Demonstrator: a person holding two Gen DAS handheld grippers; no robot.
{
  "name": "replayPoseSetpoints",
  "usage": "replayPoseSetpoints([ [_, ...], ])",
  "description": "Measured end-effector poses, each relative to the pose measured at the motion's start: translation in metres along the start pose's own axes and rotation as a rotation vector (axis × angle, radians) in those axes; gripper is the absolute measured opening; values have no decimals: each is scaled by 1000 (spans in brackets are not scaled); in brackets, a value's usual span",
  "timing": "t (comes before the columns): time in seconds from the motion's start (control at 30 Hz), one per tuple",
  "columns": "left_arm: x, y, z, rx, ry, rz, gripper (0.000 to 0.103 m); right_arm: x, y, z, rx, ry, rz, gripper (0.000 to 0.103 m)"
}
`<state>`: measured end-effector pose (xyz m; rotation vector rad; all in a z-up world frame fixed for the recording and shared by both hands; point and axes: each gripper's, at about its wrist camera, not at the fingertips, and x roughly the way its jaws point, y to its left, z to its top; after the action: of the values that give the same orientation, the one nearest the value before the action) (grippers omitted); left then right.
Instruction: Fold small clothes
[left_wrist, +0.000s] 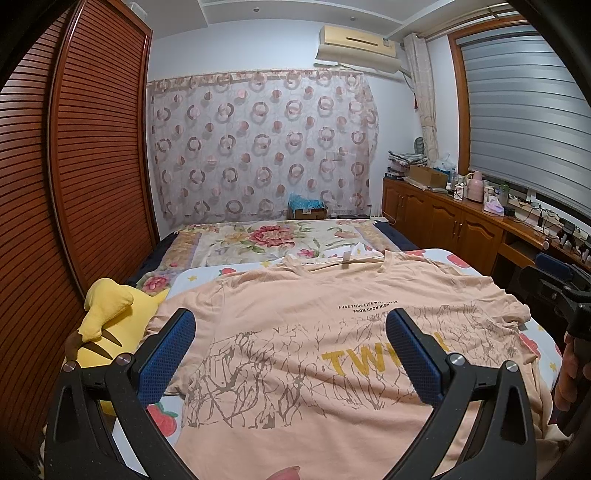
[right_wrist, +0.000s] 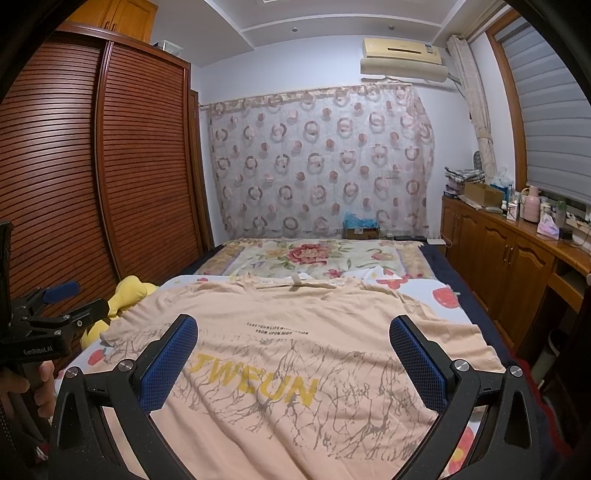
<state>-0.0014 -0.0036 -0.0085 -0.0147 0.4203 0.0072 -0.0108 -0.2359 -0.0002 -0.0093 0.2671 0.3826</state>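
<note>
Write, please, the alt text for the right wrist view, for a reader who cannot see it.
A peach T-shirt lies spread flat, print up, on a bed, framed by the open right tongs above it. The left tongs show at the left edge, near a yellow plush toy; a wooden wardrobe stands behind.

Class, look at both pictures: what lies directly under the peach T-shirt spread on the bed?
The peach T-shirt lies flat on a white strawberry-print sheet, which shows around its edges. A yellow plush toy sits beside its sleeve. Whatever lies beneath the shirt's middle is covered and cannot be seen.
</note>
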Motion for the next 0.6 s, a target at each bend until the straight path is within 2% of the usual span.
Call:
replayPoseSetpoints([
  [0.13, 0, 0, 0, 1, -2, -2, 103, -1, -1, 0, 0, -2, 2, 103],
  [0.3, -9, 3, 16, 5, -9, -5, 103, 0, 0, 0, -1, -4, 4, 103],
  [0.6, -12, 2, 18, 7, -11, -3, 103, -1, -3, 0, 10, -10, 6, 103],
])
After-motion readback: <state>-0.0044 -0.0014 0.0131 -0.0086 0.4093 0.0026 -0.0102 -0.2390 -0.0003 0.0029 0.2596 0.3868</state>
